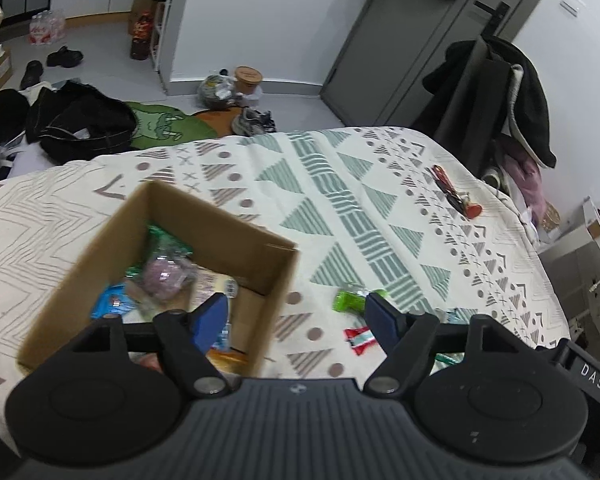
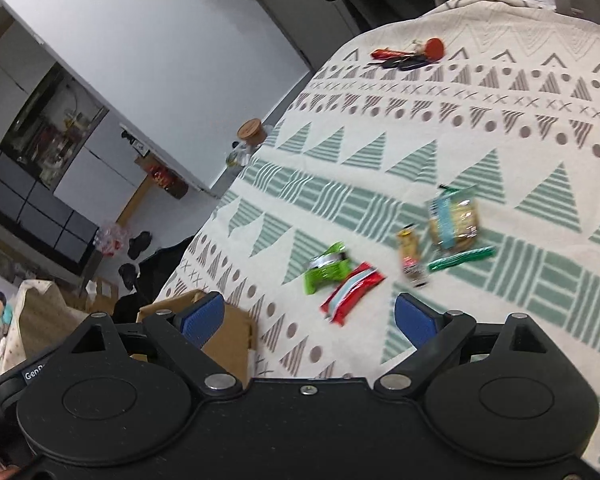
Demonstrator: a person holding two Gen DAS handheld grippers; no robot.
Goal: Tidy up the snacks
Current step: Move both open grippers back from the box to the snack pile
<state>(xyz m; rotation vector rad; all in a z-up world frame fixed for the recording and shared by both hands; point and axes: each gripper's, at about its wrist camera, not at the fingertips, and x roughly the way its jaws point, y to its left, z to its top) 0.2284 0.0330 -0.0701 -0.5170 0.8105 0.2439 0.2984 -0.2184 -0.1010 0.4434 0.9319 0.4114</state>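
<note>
Left gripper fingers wide, empty, above the box edge; box on the bed holds several snacks. Right gripper fingers wide, empty, over loose snacks: green pack, red pack, cookie pack, green stick.

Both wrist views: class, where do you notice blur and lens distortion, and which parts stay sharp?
Left wrist view: the snacks in the cardboard box are smeared by blur, the bedspread edge bows from the fisheye, and the left gripper stays sharp. Right wrist view: the loose snacks, such as the red packet, look soft, and the wall lines curve.
</note>
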